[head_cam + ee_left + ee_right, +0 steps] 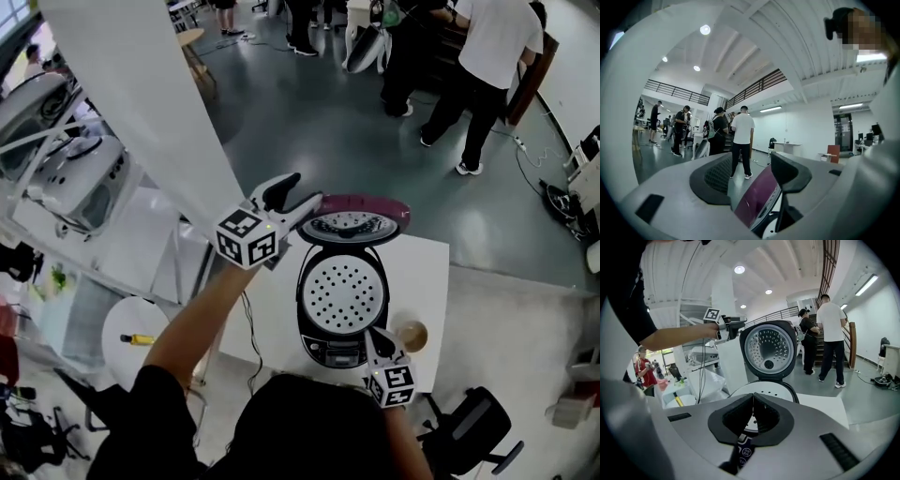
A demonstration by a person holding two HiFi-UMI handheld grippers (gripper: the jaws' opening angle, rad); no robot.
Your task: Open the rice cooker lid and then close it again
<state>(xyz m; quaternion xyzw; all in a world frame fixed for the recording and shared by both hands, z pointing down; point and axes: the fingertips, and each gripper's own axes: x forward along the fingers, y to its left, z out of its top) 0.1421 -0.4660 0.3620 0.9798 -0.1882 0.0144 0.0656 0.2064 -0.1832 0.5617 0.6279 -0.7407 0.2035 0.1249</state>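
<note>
Maroon on its outer face, the lid [354,223] stands raised behind the cooker [302,298] on the white desk [427,272], its perforated inner plate facing us. We judge the opening half of the job done and the closing not yet begun. The left gripper [302,194] sits high at the lid's upper left edge, and we read that as the place from which a push would swing the lid down on its rear hinge. Its fingers [790,171] are spread apart, with the lid's maroon rim lying in the gap between them. We cannot tell whether either pad touches the rim, and nothing looks clamped. The right gripper [375,337] hangs low at the cooker's front, tilted down over the control panel, perhaps to steady the body or keep clear of the lid's path. Its fingers [764,416] are pressed tip to tip and hold nothing; we cannot say whether they touch the panel.
</note>
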